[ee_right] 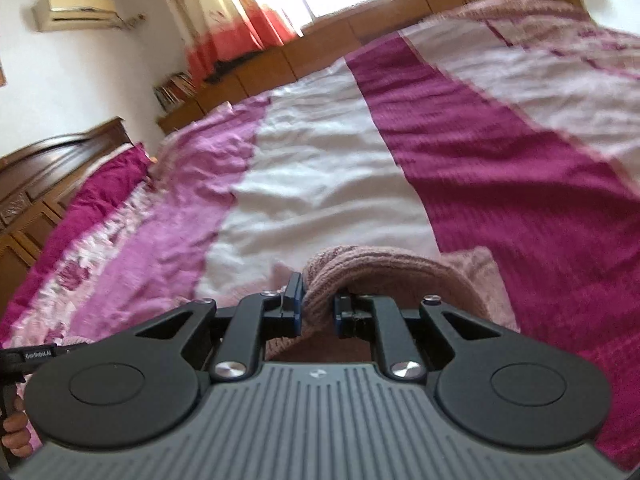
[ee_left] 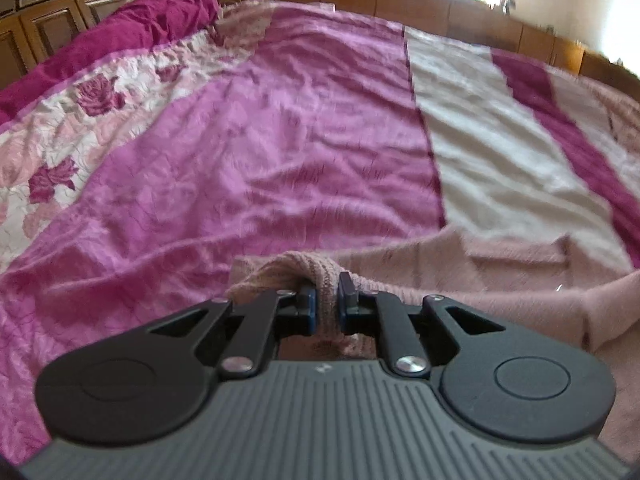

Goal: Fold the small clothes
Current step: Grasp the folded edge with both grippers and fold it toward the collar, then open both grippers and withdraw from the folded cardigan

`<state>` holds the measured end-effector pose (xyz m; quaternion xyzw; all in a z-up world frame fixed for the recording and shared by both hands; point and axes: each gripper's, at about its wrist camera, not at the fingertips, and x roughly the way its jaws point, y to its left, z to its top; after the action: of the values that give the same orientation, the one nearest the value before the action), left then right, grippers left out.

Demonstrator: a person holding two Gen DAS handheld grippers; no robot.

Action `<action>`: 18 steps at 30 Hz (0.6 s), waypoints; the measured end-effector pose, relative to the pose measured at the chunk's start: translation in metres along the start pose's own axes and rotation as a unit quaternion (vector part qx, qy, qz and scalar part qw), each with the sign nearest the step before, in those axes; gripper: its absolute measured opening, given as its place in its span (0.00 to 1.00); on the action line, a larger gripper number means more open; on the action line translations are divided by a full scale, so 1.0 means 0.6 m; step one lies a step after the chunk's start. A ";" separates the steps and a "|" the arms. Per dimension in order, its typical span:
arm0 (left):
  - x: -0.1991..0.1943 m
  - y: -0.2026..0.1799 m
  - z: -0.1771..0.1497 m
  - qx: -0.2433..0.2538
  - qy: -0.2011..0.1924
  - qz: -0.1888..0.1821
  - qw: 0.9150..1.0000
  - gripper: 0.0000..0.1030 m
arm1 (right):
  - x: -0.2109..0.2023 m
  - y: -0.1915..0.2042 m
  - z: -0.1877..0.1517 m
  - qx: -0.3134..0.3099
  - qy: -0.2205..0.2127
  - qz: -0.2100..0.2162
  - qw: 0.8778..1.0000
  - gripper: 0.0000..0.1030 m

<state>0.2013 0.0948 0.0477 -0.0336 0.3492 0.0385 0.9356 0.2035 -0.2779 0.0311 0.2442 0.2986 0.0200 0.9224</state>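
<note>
Across a wide bed lies a crinkled bedspread (ee_left: 248,152) in broad stripes: lilac-pink satin, cream-white, deep magenta, with a rose-patterned cream band along the left side. A dark carved wooden headboard (ee_left: 44,8) rises at the far left, with a magenta pillow (ee_left: 160,20) in front of it. Along the far edge of the bed runs a low wooden ledge (ee_left: 440,4) beneath a bright window with coral-and-cream curtains (ee_right: 236,32); in the right wrist view a cream wall-mounted air conditioner (ee_right: 76,10) hangs on the white wall to the left.

Near the front edge of the bed, a dusty-pink knitted garment (ee_left: 500,280) is spread over the cream and magenta stripes, and both tools grip it. The left gripper (ee_left: 324,306) has its blue pads pinched tight on a ribbed fold of the knit, which bunches up above the jaws. The right gripper (ee_right: 318,308) is likewise clamped on a thicker roll of the same garment (ee_right: 380,276), the ribbed edge arching over to its right finger. At the lower left of the right wrist view, a person's fingers (ee_right: 14,428) wrap a black handle.
</note>
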 end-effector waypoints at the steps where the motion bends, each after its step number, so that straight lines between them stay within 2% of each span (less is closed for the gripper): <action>1: 0.009 0.001 -0.005 0.002 0.006 0.002 1.000 0.14 | 0.008 -0.005 -0.005 0.003 0.005 -0.004 1.000 0.16; 2: 0.014 0.001 -0.008 0.003 0.008 0.003 1.000 0.14 | 0.016 -0.011 -0.009 0.007 0.012 -0.006 1.000 0.16; 4: 0.020 0.003 -0.014 0.000 0.008 0.000 1.000 0.16 | 0.030 -0.021 -0.020 0.014 0.022 -0.005 1.000 0.23; 8: 0.023 0.004 -0.015 0.012 0.009 -0.013 1.000 0.21 | 0.033 -0.018 -0.037 -0.002 0.013 0.002 1.000 0.32; 12: 0.022 0.018 -0.007 -0.006 0.028 -0.036 0.999 0.34 | 0.034 -0.008 -0.038 -0.003 0.014 0.007 1.000 0.47; 15: 0.013 0.028 0.005 -0.017 0.042 -0.035 0.998 0.35 | 0.026 -0.001 -0.028 0.018 0.018 0.004 1.000 0.53; 18: -0.005 0.036 0.009 -0.017 0.034 -0.031 0.999 0.38 | 0.016 0.008 -0.021 0.019 0.010 0.003 1.000 0.56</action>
<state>0.2004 0.1169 0.0531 -0.0613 0.3788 0.0141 0.9233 0.2048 -0.2662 0.0193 0.2628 0.3076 0.0198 0.9143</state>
